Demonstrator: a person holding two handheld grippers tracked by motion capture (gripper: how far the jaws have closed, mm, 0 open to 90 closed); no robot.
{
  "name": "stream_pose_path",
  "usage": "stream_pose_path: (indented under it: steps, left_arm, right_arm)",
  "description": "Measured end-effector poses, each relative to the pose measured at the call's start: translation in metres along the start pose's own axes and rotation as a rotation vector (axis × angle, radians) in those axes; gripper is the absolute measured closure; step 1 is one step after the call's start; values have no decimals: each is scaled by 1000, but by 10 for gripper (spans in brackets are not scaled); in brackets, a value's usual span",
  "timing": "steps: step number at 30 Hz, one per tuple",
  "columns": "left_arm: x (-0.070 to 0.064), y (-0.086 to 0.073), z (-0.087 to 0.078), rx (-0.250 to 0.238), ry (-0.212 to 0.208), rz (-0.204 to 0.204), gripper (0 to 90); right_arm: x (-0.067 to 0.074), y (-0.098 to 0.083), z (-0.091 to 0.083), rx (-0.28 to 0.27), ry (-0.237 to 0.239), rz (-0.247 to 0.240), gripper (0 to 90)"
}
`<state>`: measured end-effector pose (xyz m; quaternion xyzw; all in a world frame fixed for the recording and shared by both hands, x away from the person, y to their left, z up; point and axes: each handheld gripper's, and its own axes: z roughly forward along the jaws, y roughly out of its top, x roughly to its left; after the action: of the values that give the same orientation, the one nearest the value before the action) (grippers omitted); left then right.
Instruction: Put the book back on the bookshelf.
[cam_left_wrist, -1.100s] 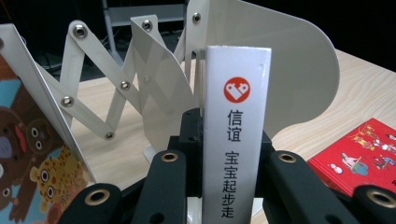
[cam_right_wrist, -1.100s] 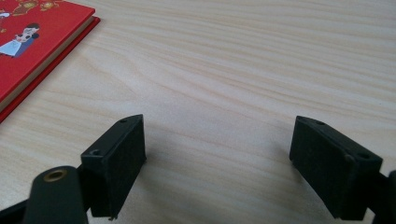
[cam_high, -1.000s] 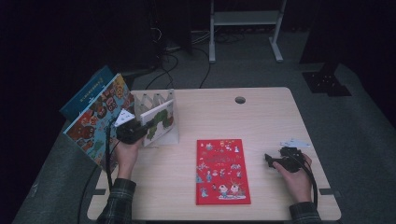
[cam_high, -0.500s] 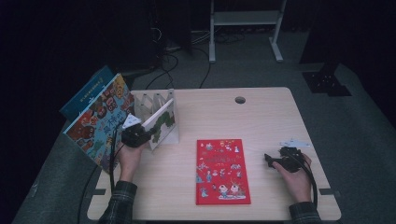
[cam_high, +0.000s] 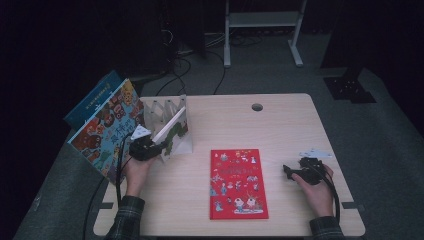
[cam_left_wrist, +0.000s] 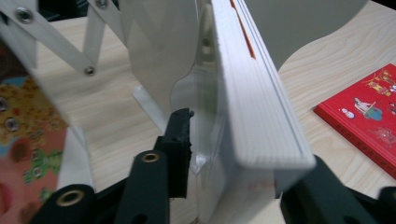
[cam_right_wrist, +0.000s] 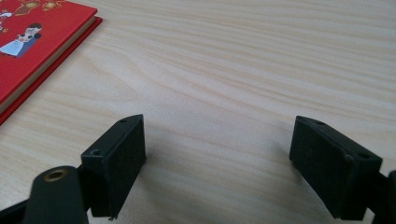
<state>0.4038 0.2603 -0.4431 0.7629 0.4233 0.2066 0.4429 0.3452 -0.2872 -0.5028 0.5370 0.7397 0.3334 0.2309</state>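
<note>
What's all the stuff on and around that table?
Table: one, pale wood, centre, with a round hole at its far edge.
Rack: one, white, folding, far left of the table.
White book: one, leaning in the rack, between the left gripper's jaws.
Red book: one, flat at the near middle.
Picture books: two, one colourful and one blue, leaning off the left edge.
Frame: one, white, on the floor behind.
Left gripper: black, jaws just opening.
Right gripper: black, open, resting on the table.
</note>
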Motion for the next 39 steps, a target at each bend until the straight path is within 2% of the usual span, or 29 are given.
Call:
stream_pose_path:
  steps: [4, 7, 9, 15, 18, 24, 29, 30, 32, 33, 39]
  left_arm:
    - [0, -2, -10, 2, 11, 16, 570]
    - [1, -8, -21, 11, -4, 26, 547]
    - [1, -13, -27, 12, -25, 32, 544]
    - [5, -22, -33, 30, -41, 46, 569]
    - [5, -23, -31, 42, -45, 56, 593]
    - [2, -25, -24, 84, -69, 73, 725]
    - [-6, -23, -21, 90, -104, 85, 725]
    - [-12, -21, -17, 95, -118, 92, 716]
    - [-15, -19, -15, 99, -126, 95, 713]
    - [-22, -17, -11, 103, -138, 106, 704]
    - [-33, -12, -2, 105, -142, 106, 699]
  right_arm:
    - [0, 0, 0, 0, 1, -2, 175]
    - [1, 0, 0, 0, 1, -3, 175]
    - [1, 0, 0, 0, 2, -3, 175]
    - [1, 0, 0, 0, 1, -3, 175]
    - [1, 0, 0, 0, 1, -4, 175]
    - [1, 0, 0, 0, 1, -3, 175]
    - [1, 0, 0, 0, 1, -3, 175]
    - [1, 0, 0, 0, 1, -4, 175]
    - [1, 0, 0, 0, 1, -3, 175]
    - [1, 0, 0, 0, 1, -3, 175]
    - [1, 0, 0, 0, 1, -3, 175]
